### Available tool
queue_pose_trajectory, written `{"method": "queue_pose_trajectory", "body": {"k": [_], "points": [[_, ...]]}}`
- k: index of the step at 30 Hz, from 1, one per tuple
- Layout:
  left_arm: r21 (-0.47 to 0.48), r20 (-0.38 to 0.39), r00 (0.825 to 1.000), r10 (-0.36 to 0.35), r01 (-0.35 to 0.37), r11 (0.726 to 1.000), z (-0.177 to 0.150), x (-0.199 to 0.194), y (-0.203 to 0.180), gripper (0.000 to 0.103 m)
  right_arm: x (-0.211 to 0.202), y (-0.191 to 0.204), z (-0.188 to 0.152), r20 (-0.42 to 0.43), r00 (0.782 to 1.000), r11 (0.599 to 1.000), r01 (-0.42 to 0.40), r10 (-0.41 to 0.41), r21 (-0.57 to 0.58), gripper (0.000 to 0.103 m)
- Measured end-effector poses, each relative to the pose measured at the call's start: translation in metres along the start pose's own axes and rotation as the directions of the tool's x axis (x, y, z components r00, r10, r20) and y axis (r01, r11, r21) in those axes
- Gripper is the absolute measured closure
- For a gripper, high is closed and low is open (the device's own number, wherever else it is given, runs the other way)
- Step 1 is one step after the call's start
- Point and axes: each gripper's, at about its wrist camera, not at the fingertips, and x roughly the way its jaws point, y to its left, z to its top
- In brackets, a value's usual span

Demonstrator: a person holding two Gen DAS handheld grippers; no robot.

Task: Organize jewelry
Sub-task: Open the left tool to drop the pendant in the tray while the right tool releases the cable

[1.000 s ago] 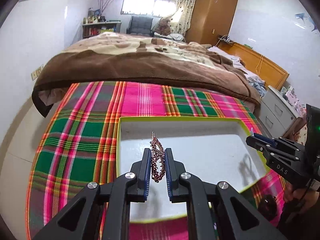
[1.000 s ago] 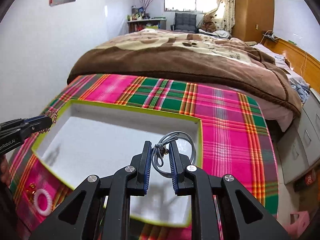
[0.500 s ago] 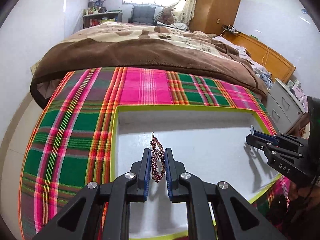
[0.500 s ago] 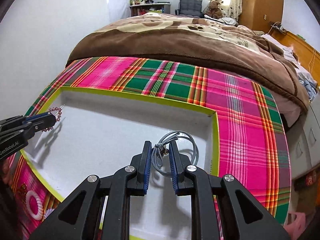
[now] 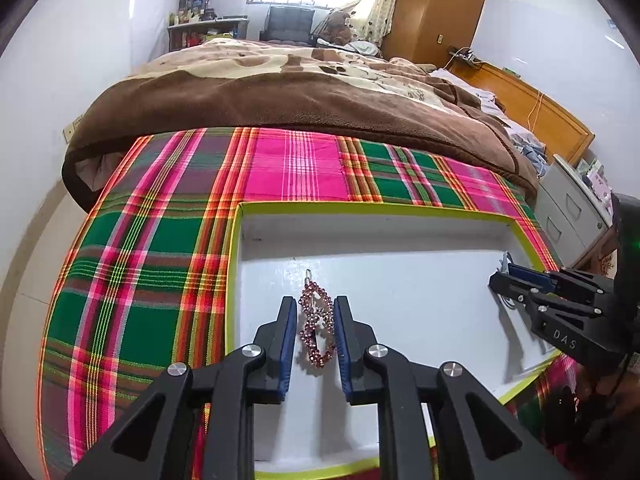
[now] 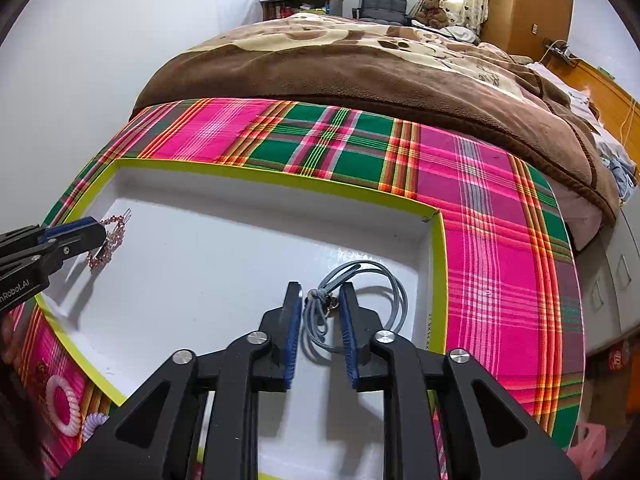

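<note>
The fingers [image 5: 287, 344] of the left gripper [image 5: 316, 332] stand narrowly parted either side of a pink beaded hair clip [image 5: 317, 330]; whether the pads touch it I cannot tell; the clip sits at the left of the white tray [image 5: 400, 236]. The right gripper [image 6: 320, 320] stands narrowly parted around the knot of a grey cord necklace [image 6: 356, 296], lying at the tray's right near its green rim; the tray rests on a plaid cloth [image 5: 160, 248]; spiral hair ties [image 6: 60, 404] lie on the cloth near-left.
</note>
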Motion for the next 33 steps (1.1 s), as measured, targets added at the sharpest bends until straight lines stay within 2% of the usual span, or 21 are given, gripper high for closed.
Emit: {"method": "queue_pose_trajectory", "body": {"k": [2,3,6,8,11,15,20,33], "points": [[-0.004,0.004,1.000,-0.001,0.001,1.000,0.000,-0.002,0.000,0.072,0.000,0.000,0.000,0.000,1.000,1.000,0.003,-0.003,0.004,0.070],[-0.005,0.008,1.000,-0.002,0.002,1.000,-0.001,-0.004,-0.001,0.072,-0.001,0.000,-0.001,0.001,1.000,1.000,0.000,0.000,0.008,0.065],[-0.004,0.016,1.000,-0.016,0.016,1.000,-0.001,-0.010,-0.002,0.071,-0.005,-0.001,-0.003,0.013,1.000,1.000,-0.013,0.013,0.014,0.064],[-0.003,0.021,0.999,-0.026,0.026,1.000,-0.002,-0.014,-0.003,0.066,-0.011,0.000,-0.003,0.031,0.999,1.000,-0.027,0.026,0.016,0.063],[0.000,0.039,0.998,-0.050,0.050,0.999,-0.004,-0.024,-0.005,0.062,-0.022,0.002,-0.005,0.060,0.997,0.999,-0.045,0.044,0.015,0.056],[0.001,0.058,0.996,-0.064,0.064,0.998,-0.010,-0.039,-0.008,0.061,-0.038,0.006,-0.009,0.092,0.995,0.999,-0.049,0.048,0.012,0.055],[0.029,0.090,0.993,-0.073,0.071,0.997,-0.024,-0.064,-0.016,0.055,-0.064,0.007,-0.021,0.137,0.989,0.998,-0.063,0.059,0.021,0.055],[-0.003,0.156,0.985,-0.072,0.074,0.997,-0.081,-0.127,-0.014,0.055,-0.118,-0.006,-0.088,0.169,0.985,0.996,-0.044,0.031,0.073,0.055]]}}
